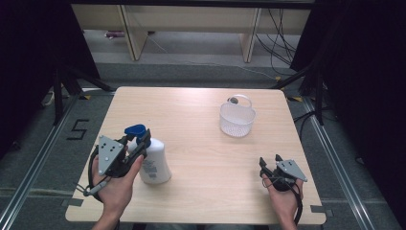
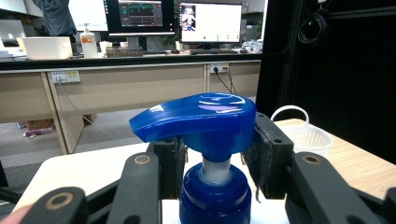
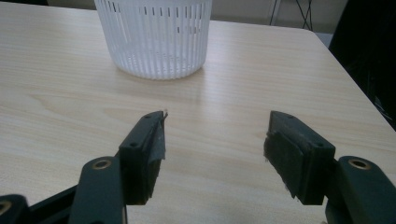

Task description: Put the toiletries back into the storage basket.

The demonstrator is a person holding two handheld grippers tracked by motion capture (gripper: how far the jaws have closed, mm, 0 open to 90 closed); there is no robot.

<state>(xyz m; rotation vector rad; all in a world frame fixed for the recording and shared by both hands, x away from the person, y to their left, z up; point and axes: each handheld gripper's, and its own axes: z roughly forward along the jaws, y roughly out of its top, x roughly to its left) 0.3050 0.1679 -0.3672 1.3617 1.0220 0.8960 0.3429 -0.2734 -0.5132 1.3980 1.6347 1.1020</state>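
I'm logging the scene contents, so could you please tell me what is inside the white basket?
The white basket looks empty: the high view shows bare slatted floor, and the right gripper view shows nothing through its slats. A small dark item sits by its handle; whether that lies inside, I cannot tell.

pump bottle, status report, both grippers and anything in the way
Left gripper astride pump bottle neck under its blue head. Right gripper open, low over table. White basket stands apart, far side.

We can read a black "5" on the floor (image 1: 77,130), left of the tabletop (image 1: 201,105). The bottle (image 1: 155,165) label is too small to read.
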